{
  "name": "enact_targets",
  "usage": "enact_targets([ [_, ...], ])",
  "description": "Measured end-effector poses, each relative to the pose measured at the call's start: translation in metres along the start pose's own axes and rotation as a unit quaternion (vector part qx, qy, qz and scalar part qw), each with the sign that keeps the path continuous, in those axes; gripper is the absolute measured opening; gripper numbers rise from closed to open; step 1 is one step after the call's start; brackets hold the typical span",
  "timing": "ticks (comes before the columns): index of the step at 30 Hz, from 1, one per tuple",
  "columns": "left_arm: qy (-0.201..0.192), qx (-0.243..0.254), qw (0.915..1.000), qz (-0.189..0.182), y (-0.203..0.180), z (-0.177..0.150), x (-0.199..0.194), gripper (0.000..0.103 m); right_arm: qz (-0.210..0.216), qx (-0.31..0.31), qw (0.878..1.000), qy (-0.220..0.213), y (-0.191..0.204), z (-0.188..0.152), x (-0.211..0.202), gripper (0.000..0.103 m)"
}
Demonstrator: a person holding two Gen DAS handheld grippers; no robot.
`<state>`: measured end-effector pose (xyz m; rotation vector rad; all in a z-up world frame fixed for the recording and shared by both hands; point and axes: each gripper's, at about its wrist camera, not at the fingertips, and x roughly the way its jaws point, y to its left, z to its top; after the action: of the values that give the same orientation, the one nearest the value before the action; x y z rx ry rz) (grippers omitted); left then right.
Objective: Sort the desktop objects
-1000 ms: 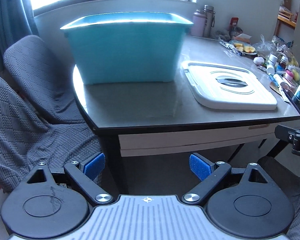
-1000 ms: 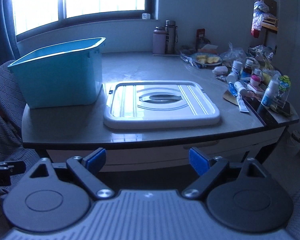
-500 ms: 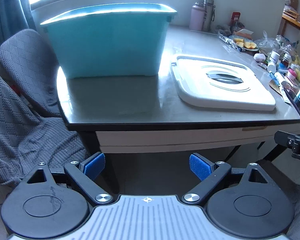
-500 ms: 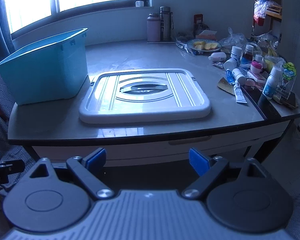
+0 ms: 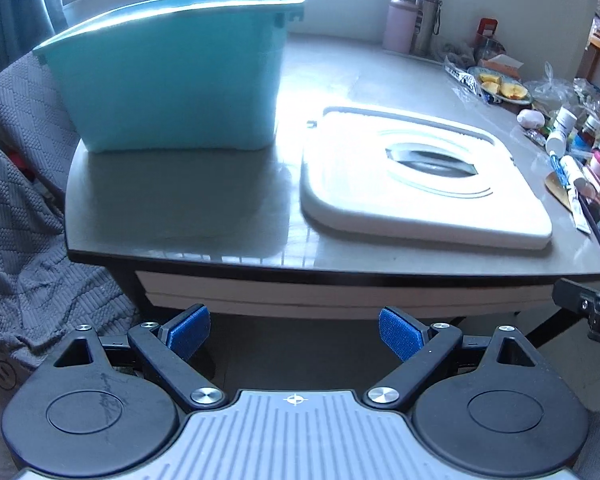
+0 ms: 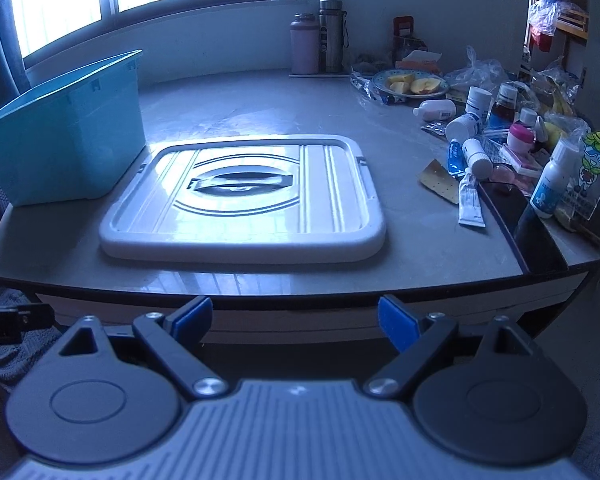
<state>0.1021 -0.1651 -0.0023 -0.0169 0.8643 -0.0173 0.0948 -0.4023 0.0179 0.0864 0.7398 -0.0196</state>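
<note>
A teal storage bin (image 5: 172, 76) (image 6: 64, 140) stands on the left of the grey table (image 5: 188, 200). Its white lid (image 5: 416, 176) (image 6: 244, 196) lies flat beside it. Small bottles, tubes and packets (image 6: 496, 140) (image 5: 572, 152) crowd the table's right side. My left gripper (image 5: 294, 332) is open and empty, just below the table's front edge. My right gripper (image 6: 294, 322) is open and empty, at the front edge before the lid.
Two flasks (image 6: 320, 40) stand by the back wall. A plate of cut fruit (image 6: 410, 84) sits at the back right. A dark phone (image 6: 516, 216) lies at the right front. A grey covered chair (image 5: 24, 184) is left of the table.
Both grippers have moved forward and up toward the table. The bin and lid appear larger and closer. Both jaws stay open.
</note>
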Motion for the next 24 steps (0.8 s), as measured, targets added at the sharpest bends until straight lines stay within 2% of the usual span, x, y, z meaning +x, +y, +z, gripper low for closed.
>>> enact_targets([
  [10, 0.012, 0.003, 0.9998, 0.016, -0.018, 0.019, 0.006, 0.093, 0.013, 0.019, 0.999, 0.025, -0.026, 0.007, 0.024, 0.09],
  [24, 0.025, -0.01, 0.9993, 0.024, -0.033, 0.081, 0.051, 0.093, 0.022, -0.008, 0.999, 0.039, -0.036, 0.057, 0.072, 0.09],
])
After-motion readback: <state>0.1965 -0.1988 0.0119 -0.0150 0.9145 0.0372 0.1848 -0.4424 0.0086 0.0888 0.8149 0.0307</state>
